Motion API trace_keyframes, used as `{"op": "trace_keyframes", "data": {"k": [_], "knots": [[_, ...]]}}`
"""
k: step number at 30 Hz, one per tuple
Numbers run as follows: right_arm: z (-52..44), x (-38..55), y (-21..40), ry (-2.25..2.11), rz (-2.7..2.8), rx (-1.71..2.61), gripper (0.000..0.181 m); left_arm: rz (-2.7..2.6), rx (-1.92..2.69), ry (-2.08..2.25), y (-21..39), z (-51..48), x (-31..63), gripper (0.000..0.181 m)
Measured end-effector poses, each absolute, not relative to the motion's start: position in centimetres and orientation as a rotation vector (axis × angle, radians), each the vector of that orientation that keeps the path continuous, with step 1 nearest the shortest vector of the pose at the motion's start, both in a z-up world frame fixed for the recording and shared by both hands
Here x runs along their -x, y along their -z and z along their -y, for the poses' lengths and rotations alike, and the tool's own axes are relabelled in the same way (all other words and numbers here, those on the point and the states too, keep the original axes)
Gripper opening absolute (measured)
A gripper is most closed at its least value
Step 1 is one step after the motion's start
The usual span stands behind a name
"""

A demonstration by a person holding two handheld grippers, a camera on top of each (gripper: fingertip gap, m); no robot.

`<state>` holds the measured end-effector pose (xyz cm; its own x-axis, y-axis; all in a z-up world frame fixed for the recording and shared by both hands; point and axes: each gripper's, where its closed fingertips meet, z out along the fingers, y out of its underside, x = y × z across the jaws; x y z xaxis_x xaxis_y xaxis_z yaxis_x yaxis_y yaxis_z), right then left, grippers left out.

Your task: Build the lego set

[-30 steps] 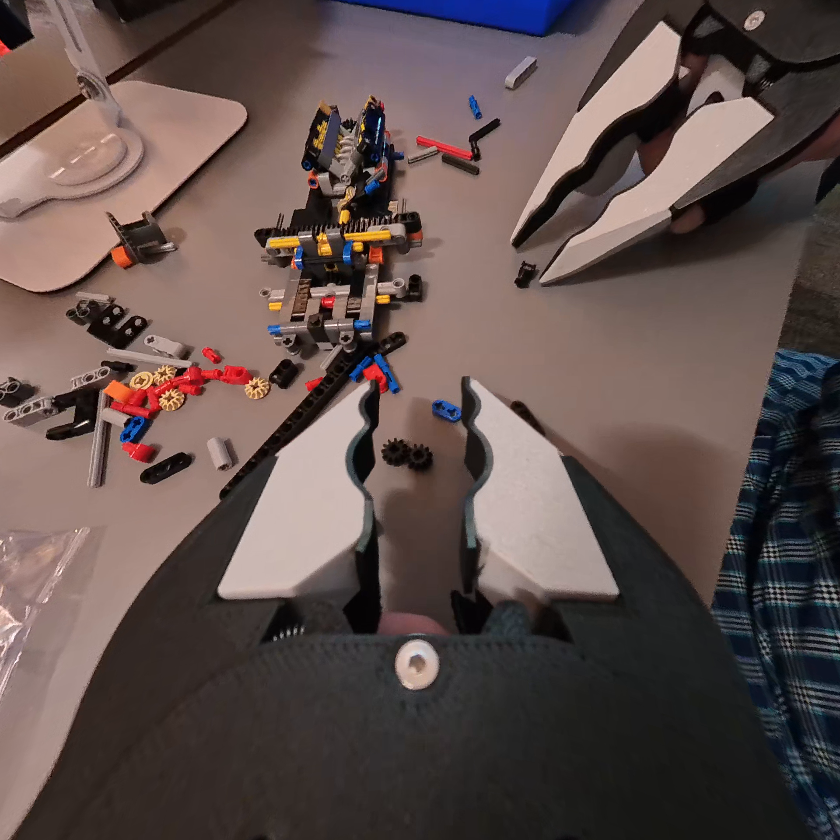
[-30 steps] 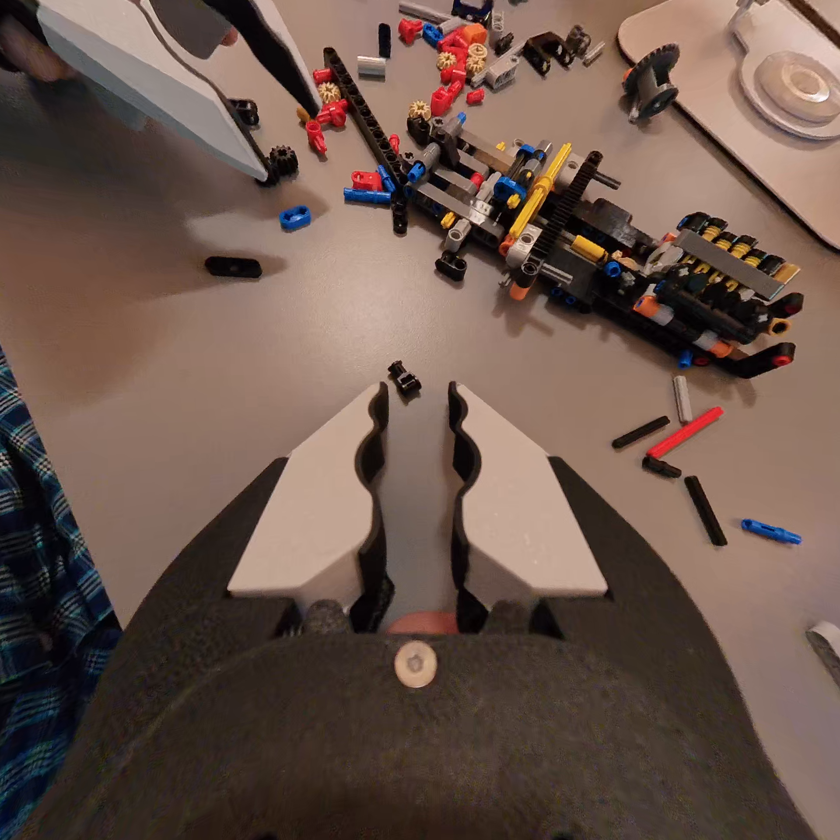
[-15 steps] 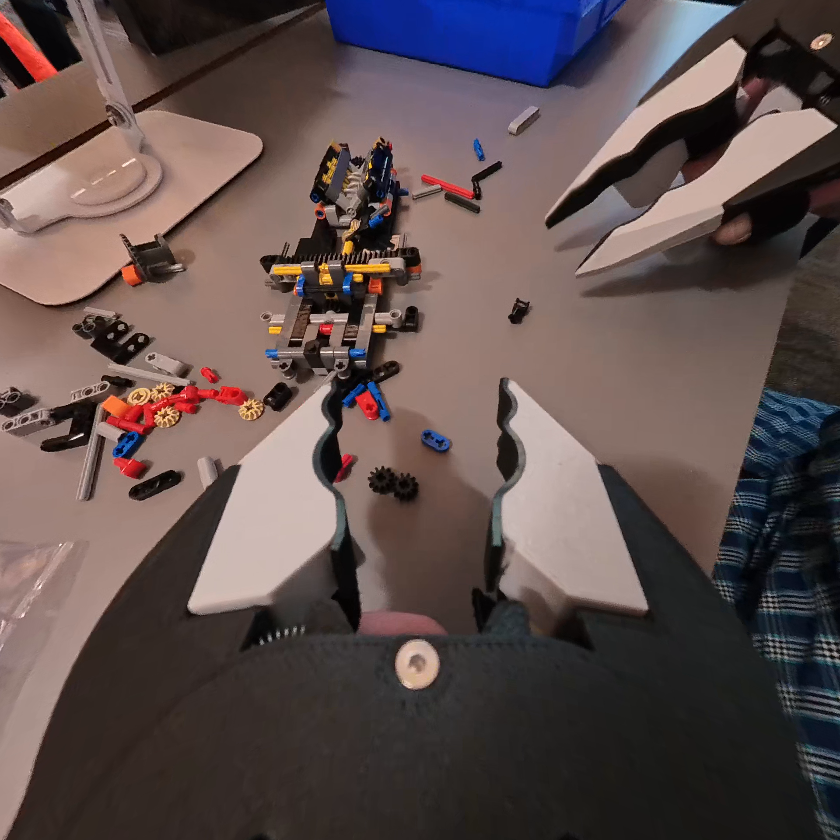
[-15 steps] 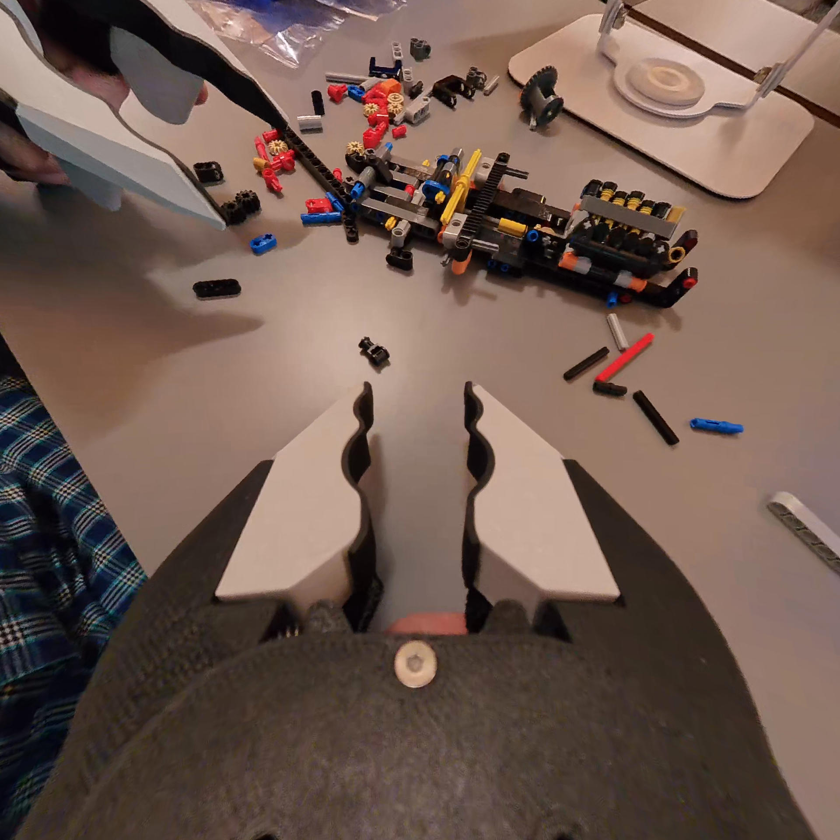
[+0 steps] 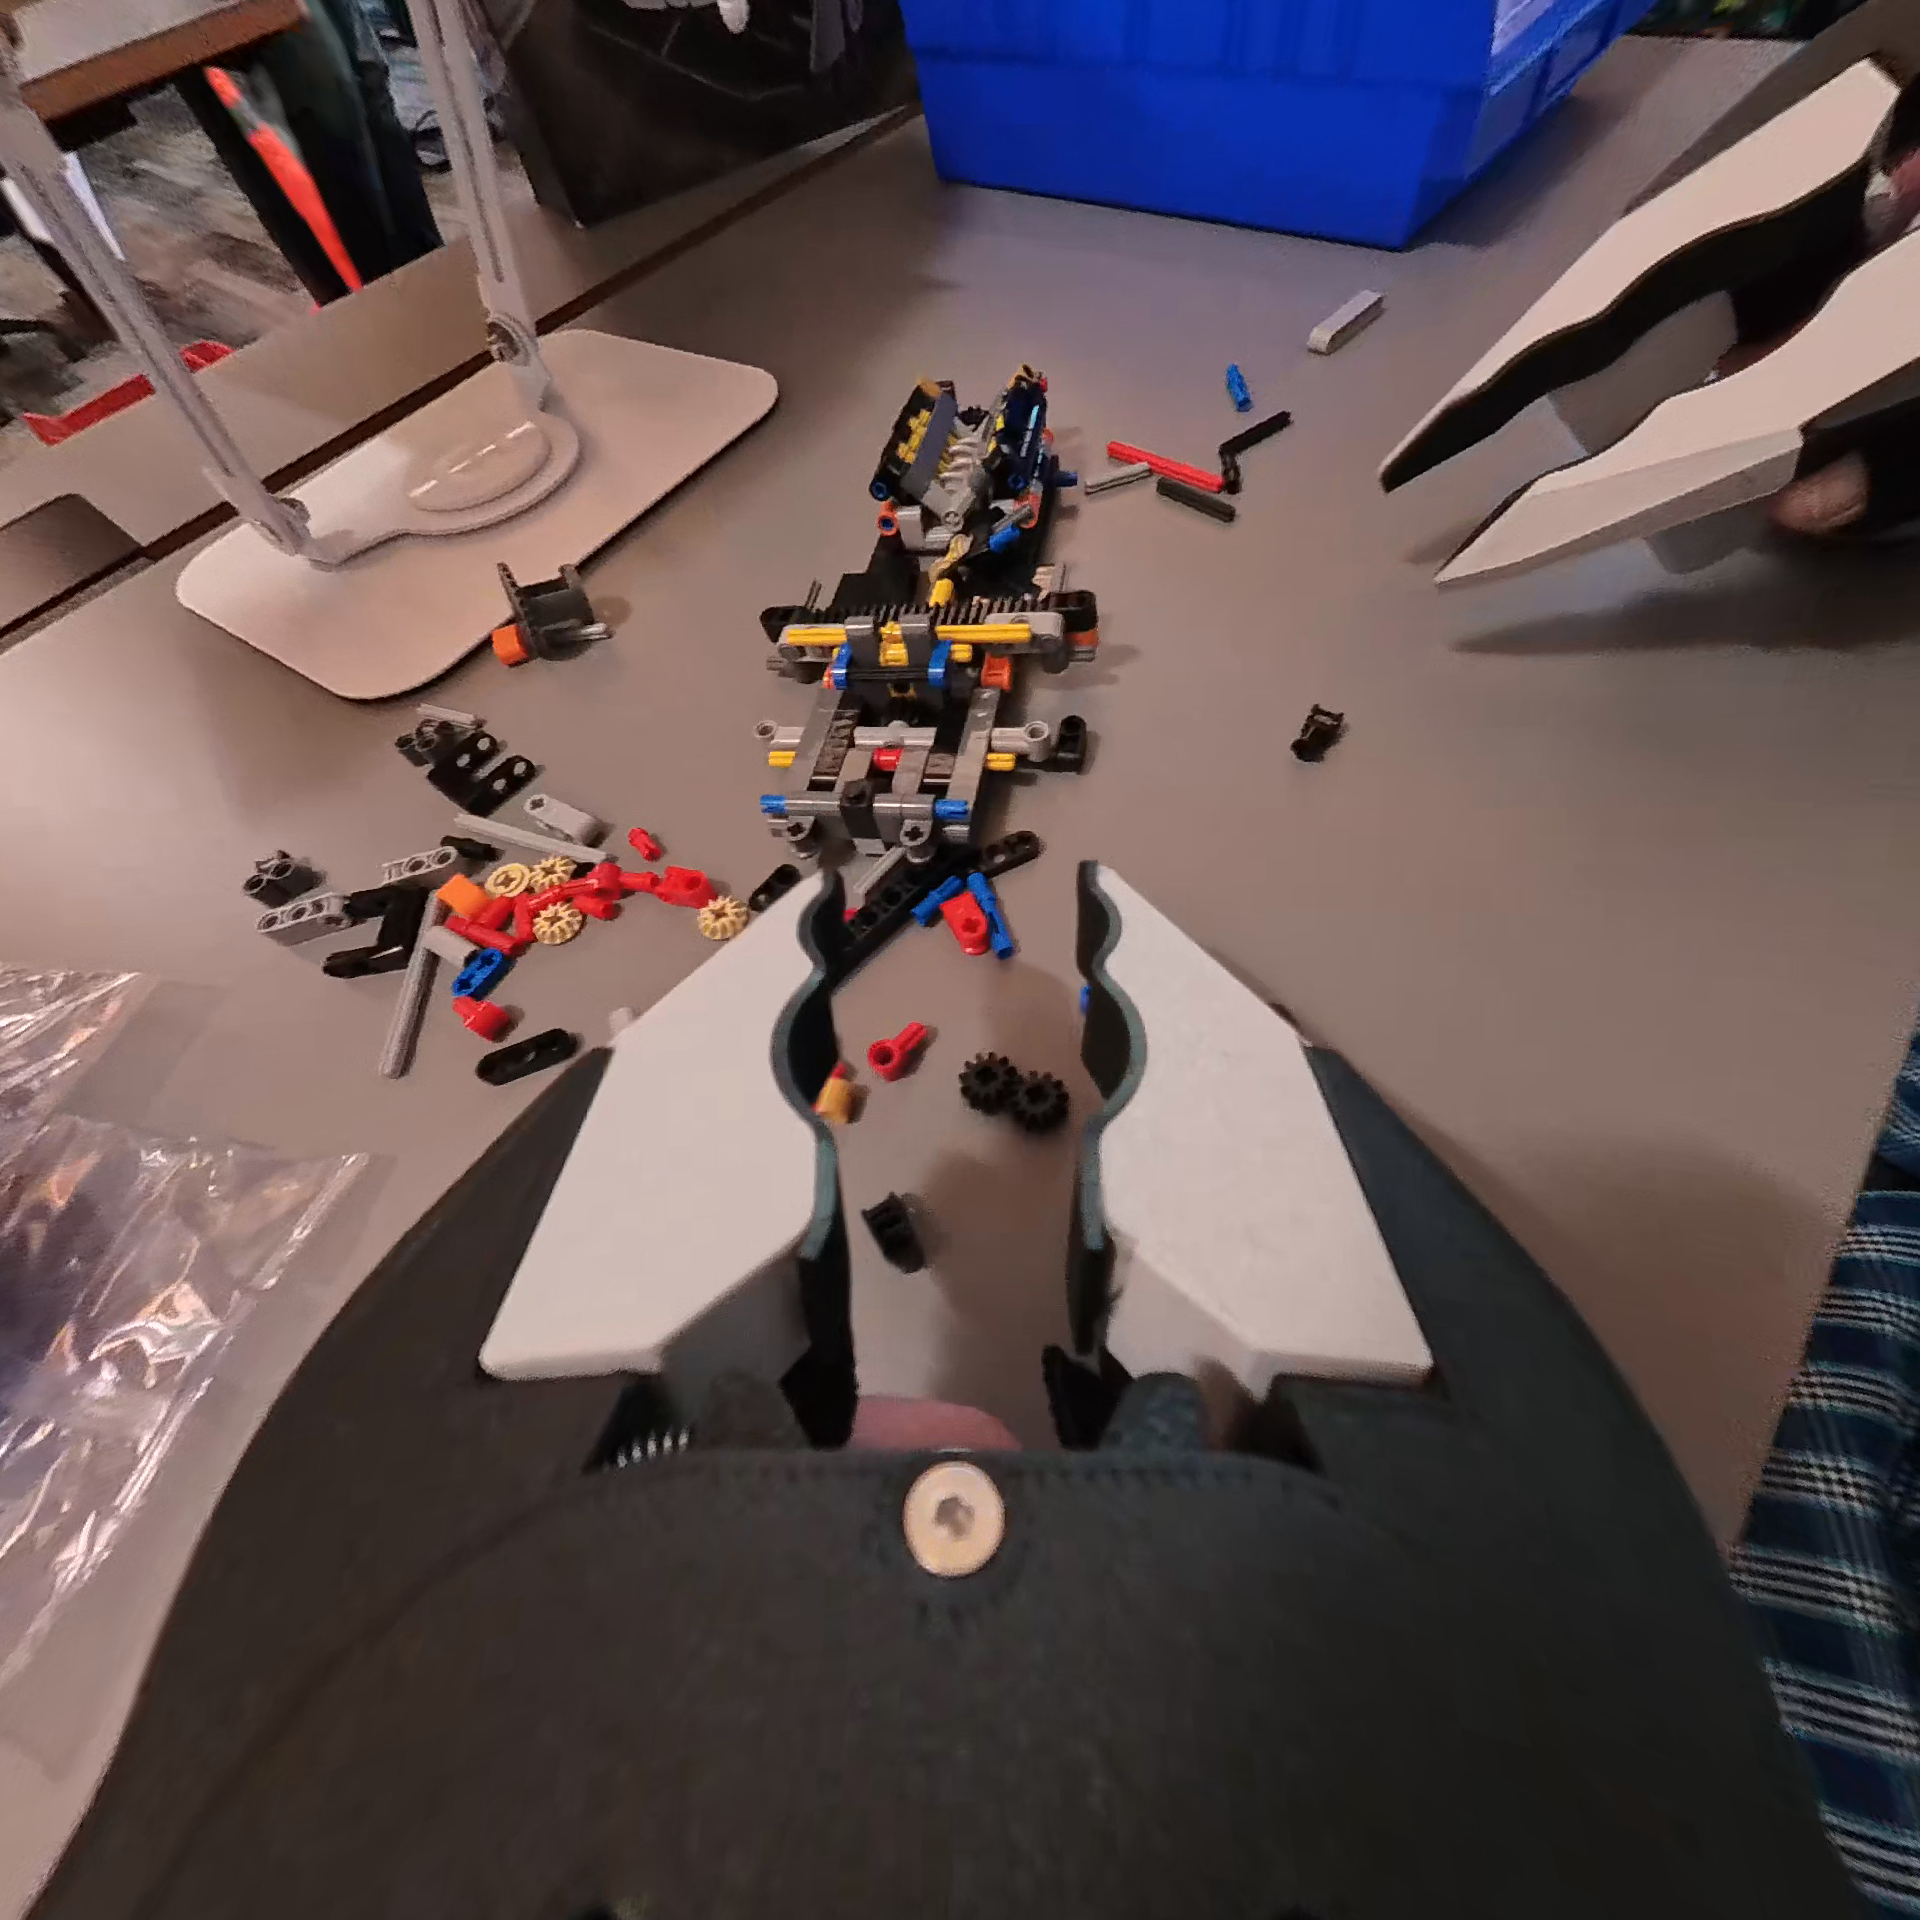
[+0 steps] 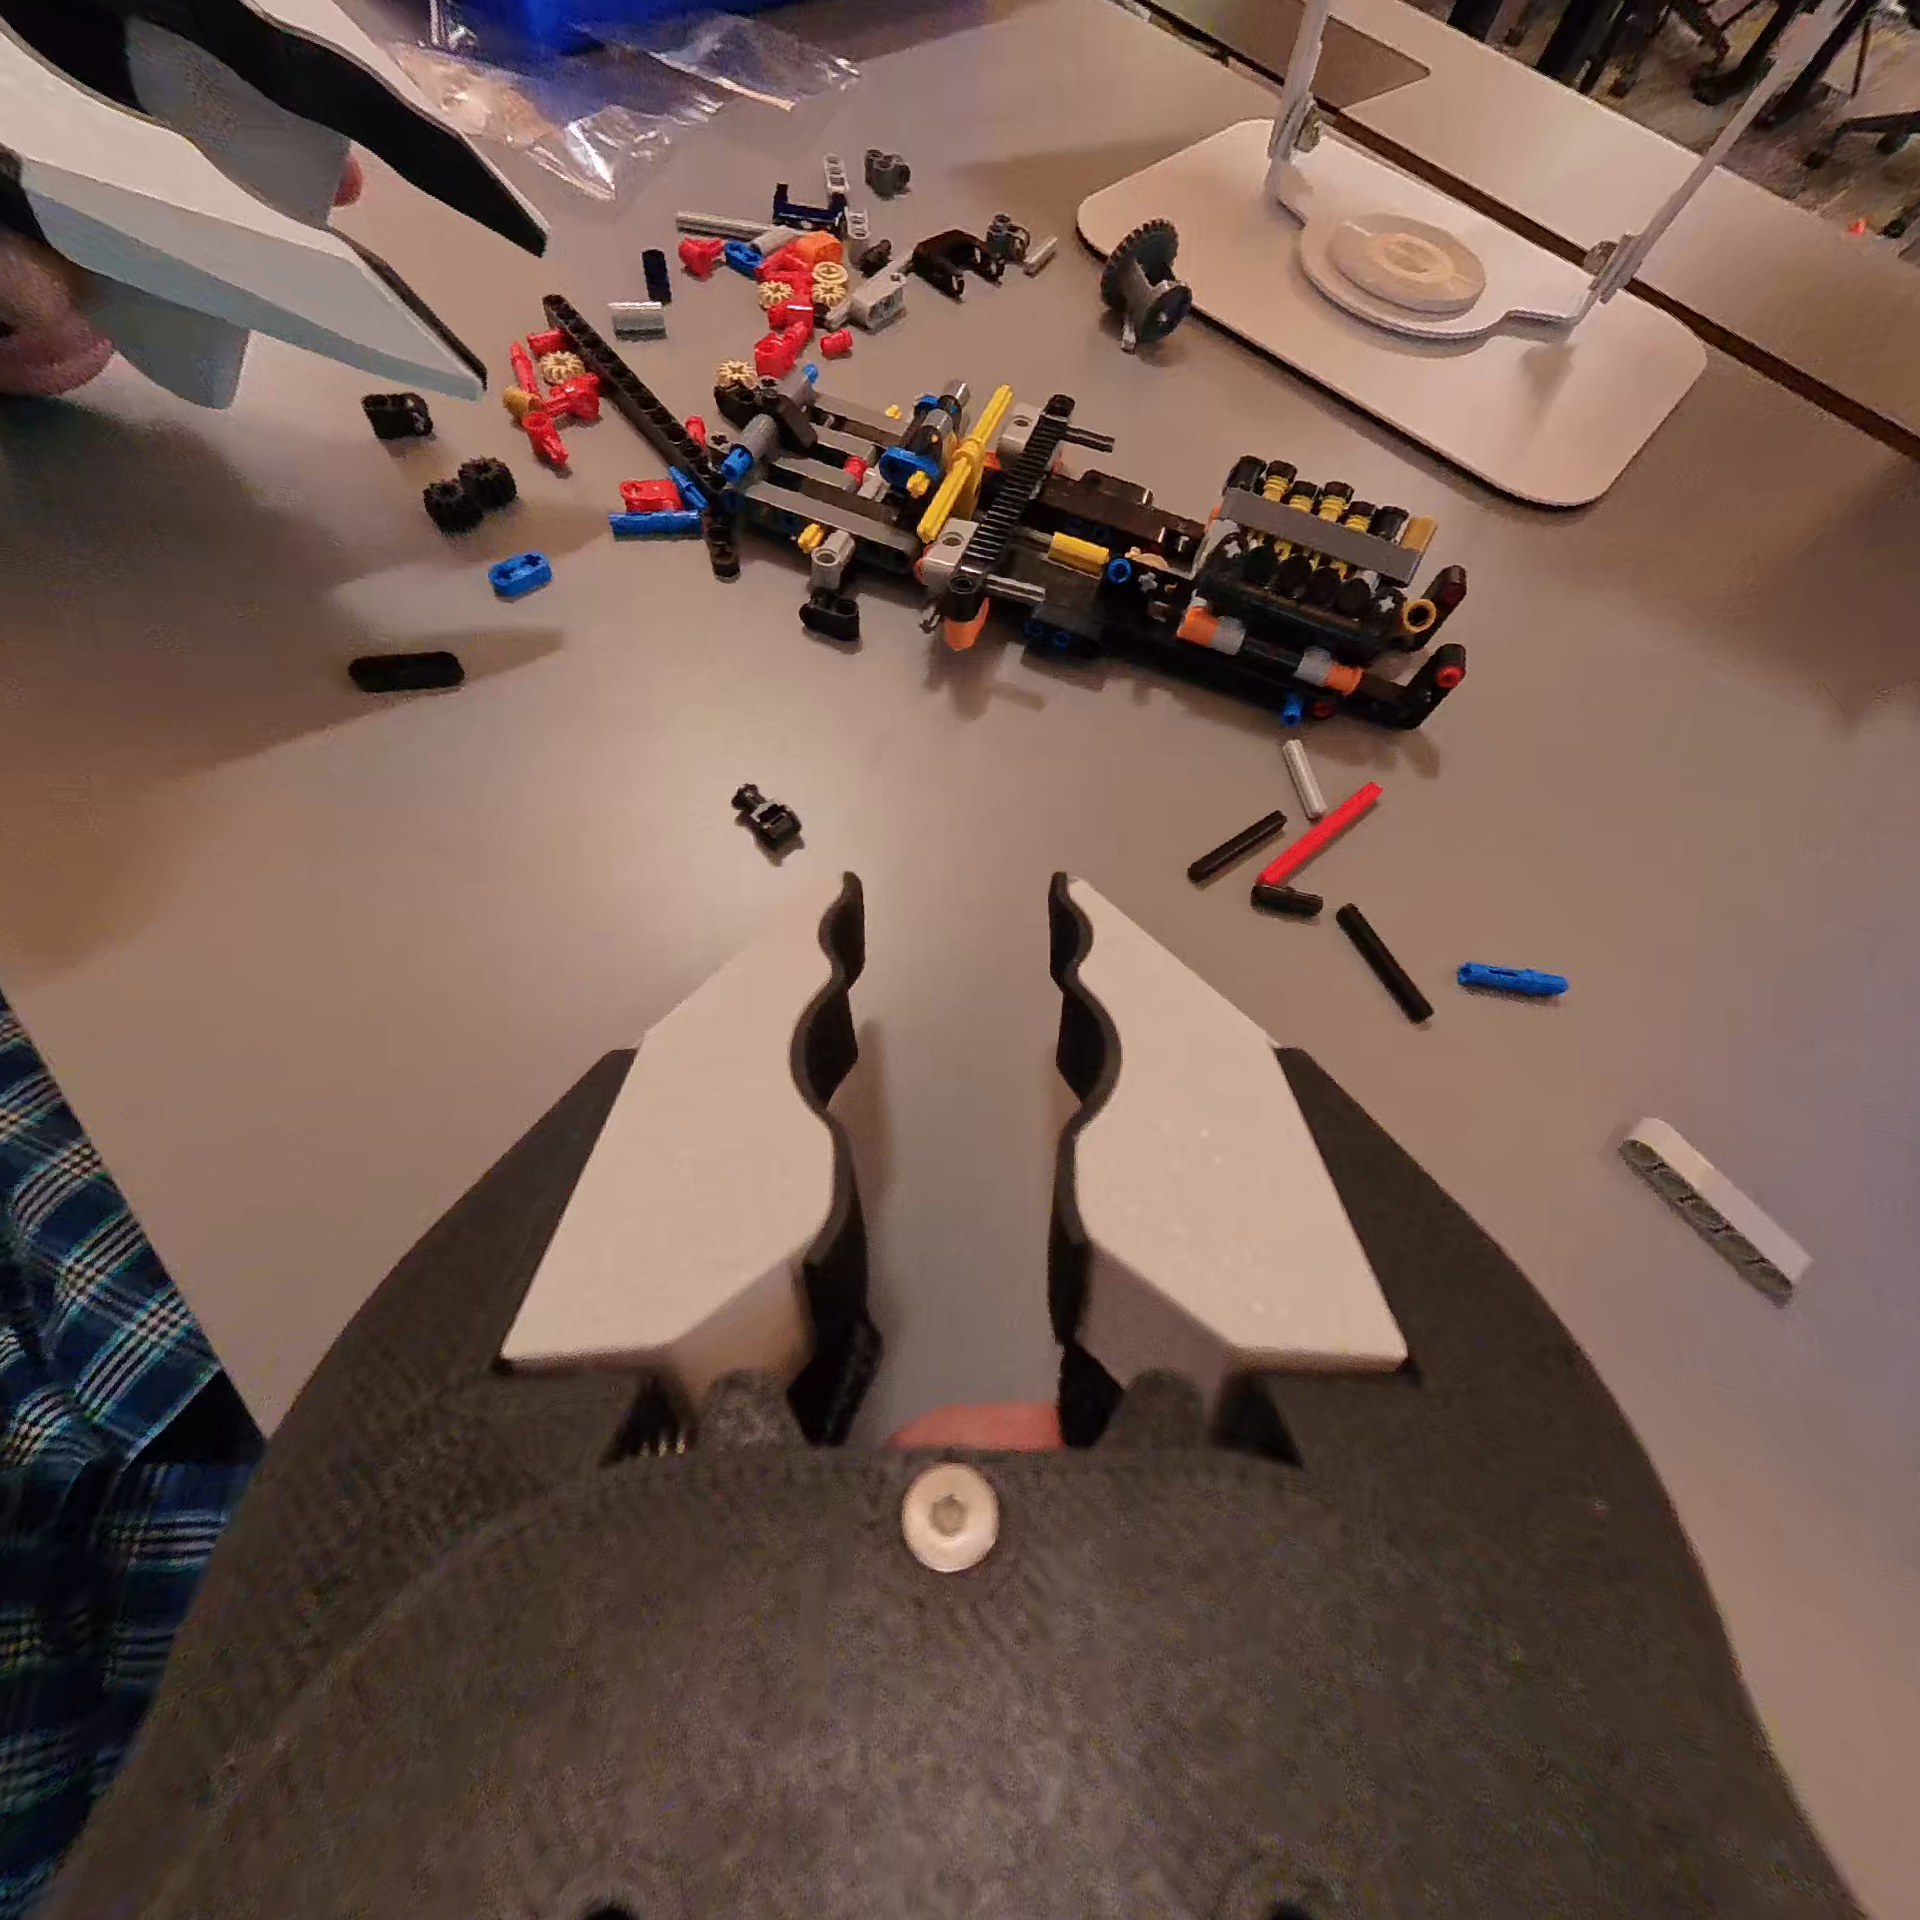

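Both hand-held grippers have lifted back from the tabletop [image 6: 416,935]; the left hand-held gripper [image 5: 954,883] and right hand-held gripper [image 6: 954,883] hang spread and empty. Half-built, the lego car frame [image 6: 1091,540] lies mid-table among loose pieces: light, stiff, probably easily popped apart, best gripped across its side beams. What the blue bin [image 5: 1195,114] holds is hidden.

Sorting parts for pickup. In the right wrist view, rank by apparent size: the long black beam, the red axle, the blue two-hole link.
1. Long black beam, clearly largest.
2. Red axle.
3. Blue two-hole link, smallest.

One lego chassis [image 5: 925,665]; two black gears [image 5: 1012,1091]; two grippers.
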<state>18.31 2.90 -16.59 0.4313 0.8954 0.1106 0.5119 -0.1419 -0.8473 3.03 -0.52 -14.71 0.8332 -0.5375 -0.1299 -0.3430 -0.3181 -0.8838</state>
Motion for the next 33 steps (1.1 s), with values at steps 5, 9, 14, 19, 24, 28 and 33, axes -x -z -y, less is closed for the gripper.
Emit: {"op": "trace_keyframes", "data": {"k": [5,9,14,19,24,28,33], "knots": [[-3.5,-18.6,16.7,-0.534,1.206,1.801,0.034,-0.620,1.955,0.218,14.8,0.4,-2.0,0.042],[-3.5,-18.5,17.1,-0.516,1.236,1.806,0.034,-0.629,1.960,0.194,15.0,0.6,-1.6,0.042],[-3.9,-18.4,17.1,-0.522,1.231,1.813,0.034,-0.633,1.962,0.192,14.9,0.1,-1.4,0.043],[-4.2,-18.5,17.2,-0.529,1.229,1.830,0.034,-0.684,1.970,0.193,14.0,-0.9,-1.7,0.052],[-4.0,-18.4,17.4,-0.514,1.250,1.823,0.035,-0.806,2.048,0.201,14.9,-3.1,-3.2,0.074],[-4.0,-18.5,17.3,-0.523,1.245,1.818,0.034,-0.893,2.129,0.174,17.0,-4.8,-3.4,0.082],[-3.9,-18.4,17.3,-0.526,1.249,1.817,0.034,-0.907,2.223,0.204,18.8,-5.4,-3.3,0.080]]}}
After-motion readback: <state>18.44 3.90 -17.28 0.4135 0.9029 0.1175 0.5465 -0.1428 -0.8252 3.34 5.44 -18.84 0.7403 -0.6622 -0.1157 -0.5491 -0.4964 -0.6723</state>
